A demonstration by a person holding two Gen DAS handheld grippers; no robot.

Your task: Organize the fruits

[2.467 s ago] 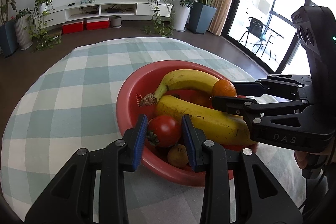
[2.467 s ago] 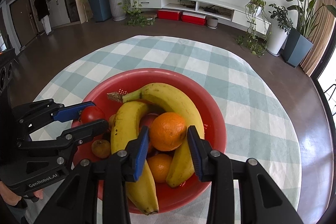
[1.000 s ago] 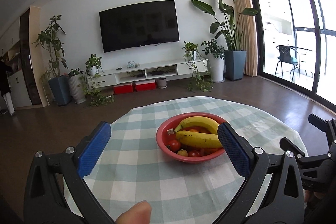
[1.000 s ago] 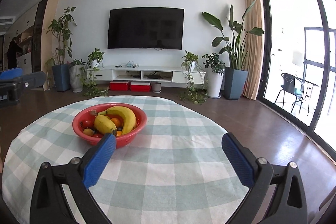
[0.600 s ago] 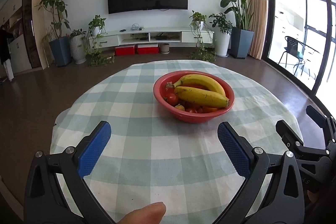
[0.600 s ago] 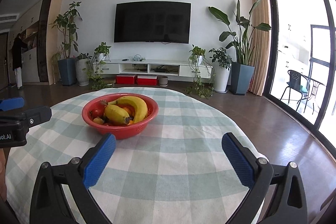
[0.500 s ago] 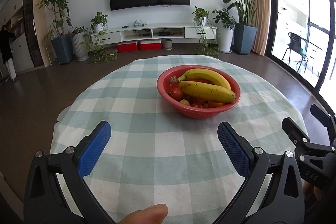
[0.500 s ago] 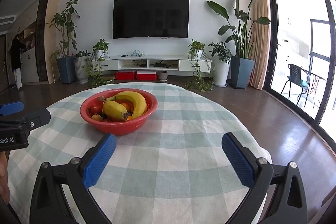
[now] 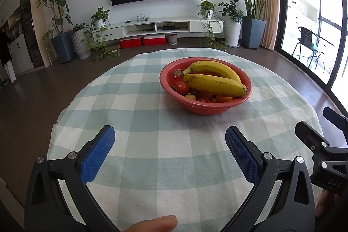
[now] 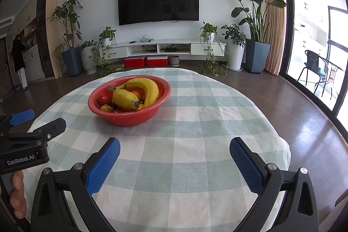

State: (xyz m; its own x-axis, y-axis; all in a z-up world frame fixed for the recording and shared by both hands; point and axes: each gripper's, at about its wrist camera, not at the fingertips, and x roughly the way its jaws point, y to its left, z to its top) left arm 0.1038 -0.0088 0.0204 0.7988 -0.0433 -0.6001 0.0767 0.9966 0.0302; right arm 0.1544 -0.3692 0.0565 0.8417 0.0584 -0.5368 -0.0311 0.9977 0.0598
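Both the left gripper [image 9: 169, 142] and right gripper [image 10: 175, 152] gape empty above the table's [image 9: 134, 101] near edge. Only the right view shows an orange [image 10: 137, 93] behind the bowl's [image 10: 130, 117] bananas [image 10: 150, 88].

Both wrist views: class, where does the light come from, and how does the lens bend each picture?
Left wrist view: daylight enters through the window at right, blown out white; the table edge bows. Right wrist view: the same glare at the right edge; the walls curve inward, and a soft shadow lies under the red bowl.
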